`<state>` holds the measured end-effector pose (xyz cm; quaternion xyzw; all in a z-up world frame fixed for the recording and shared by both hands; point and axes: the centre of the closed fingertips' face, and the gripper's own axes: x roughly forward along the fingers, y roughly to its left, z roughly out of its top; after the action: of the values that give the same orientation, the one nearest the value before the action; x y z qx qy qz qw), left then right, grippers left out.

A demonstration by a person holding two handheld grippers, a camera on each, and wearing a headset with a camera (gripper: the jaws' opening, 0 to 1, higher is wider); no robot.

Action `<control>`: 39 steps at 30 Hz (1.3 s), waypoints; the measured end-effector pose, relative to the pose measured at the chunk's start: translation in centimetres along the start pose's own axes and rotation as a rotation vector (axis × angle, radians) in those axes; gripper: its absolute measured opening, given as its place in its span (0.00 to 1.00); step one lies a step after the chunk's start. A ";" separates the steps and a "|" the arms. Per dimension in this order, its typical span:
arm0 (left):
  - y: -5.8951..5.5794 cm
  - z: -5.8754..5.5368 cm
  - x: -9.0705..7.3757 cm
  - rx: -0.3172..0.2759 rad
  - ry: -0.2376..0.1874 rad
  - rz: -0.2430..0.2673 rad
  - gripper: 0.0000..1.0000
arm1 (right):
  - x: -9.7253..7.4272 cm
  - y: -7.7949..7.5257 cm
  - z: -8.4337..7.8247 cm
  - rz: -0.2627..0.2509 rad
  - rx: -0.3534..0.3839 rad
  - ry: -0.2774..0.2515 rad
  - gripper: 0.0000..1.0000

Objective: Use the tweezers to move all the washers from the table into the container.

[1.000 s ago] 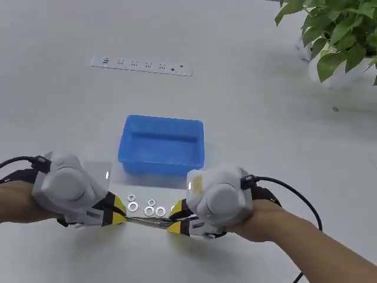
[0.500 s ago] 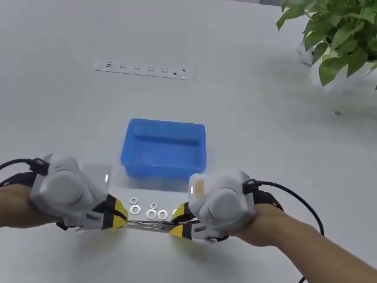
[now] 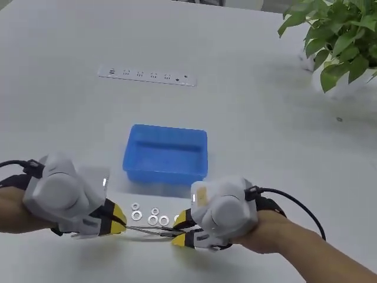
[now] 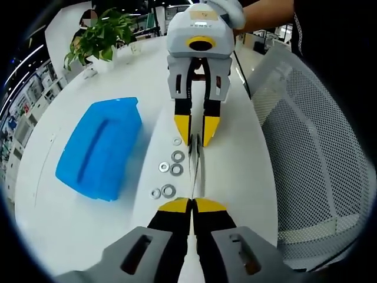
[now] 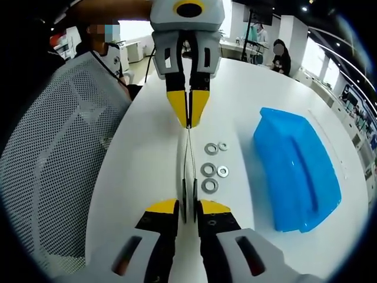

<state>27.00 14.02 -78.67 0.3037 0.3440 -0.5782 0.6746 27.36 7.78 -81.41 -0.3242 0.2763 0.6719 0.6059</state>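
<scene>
Beside washers, left claw and right claw still clamp tweezers.

white table | blue container ctr | washers just in front | pwr strip far side

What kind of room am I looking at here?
Probably an open-plan office or lab rather than a home: a big white table carries a power strip and a potted plant, and a mesh office chair stands at its edge.
</scene>
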 end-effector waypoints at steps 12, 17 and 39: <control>0.0 1.7 -1.3 0.024 -0.014 0.011 0.05 | 0.5 -0.2 1.2 0.002 -0.018 -0.025 0.15; -0.3 2.7 -1.8 0.026 -0.030 0.016 0.05 | 0.6 -0.2 1.3 -0.001 -0.023 -0.027 0.14; -0.1 6.7 -3.9 0.067 -0.109 0.027 0.05 | -0.7 -0.7 2.2 -0.036 -0.016 -0.057 0.10</control>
<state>27.26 10.80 -71.56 0.2991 0.2830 -0.5959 0.6894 27.92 9.07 -79.50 -0.3147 0.2479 0.6719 0.6230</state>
